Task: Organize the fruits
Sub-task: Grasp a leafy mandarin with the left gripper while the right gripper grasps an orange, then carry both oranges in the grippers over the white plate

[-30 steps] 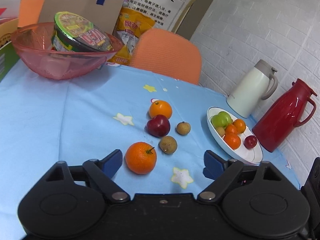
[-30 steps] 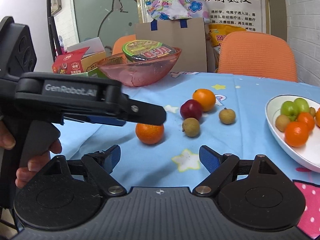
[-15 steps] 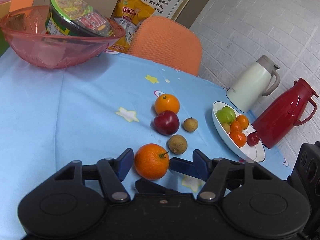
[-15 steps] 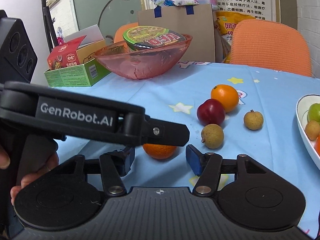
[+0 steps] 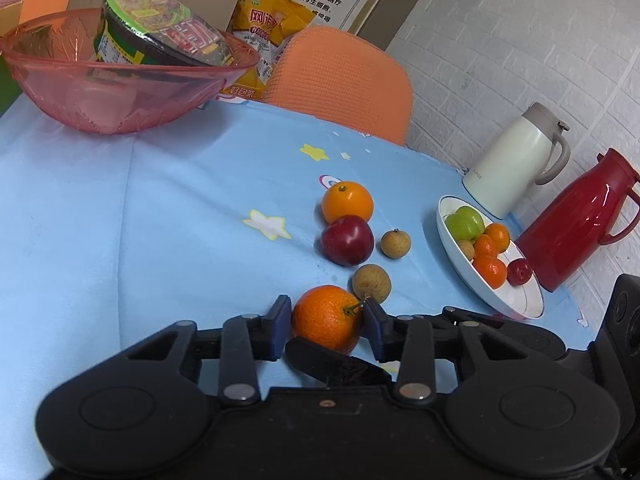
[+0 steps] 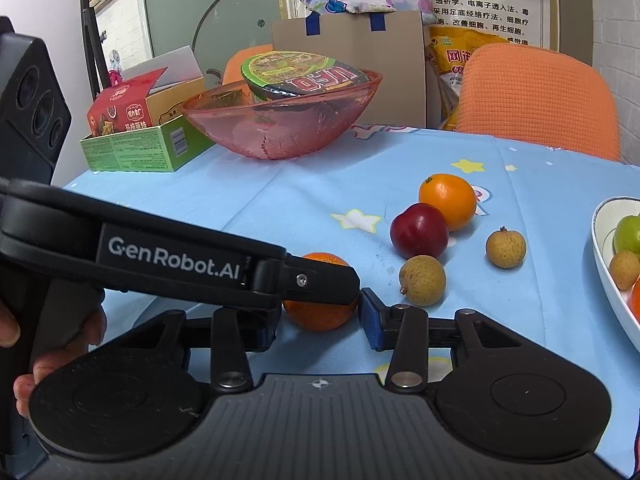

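Note:
A stemmed orange lies on the blue cloth between the blue pads of my left gripper. Both pads touch its skin, though the jaws are opening slightly. My right gripper comes at the same orange from the right with its jaws closing. Its right pad meets the peel, and its left pad sits mostly behind the left gripper's finger. Beyond lie a smooth orange, a red plum and two longans. A white dish at the right holds several fruits.
A pink bowl with a noodle cup stands at the back left. A white jug and a red jug stand behind the dish. An orange chair is behind the table and a green box at its far left.
Both grippers came forward to the stemmed orange and their jaws narrowed from wide open to close around it. The fruits on the cloth have not moved.

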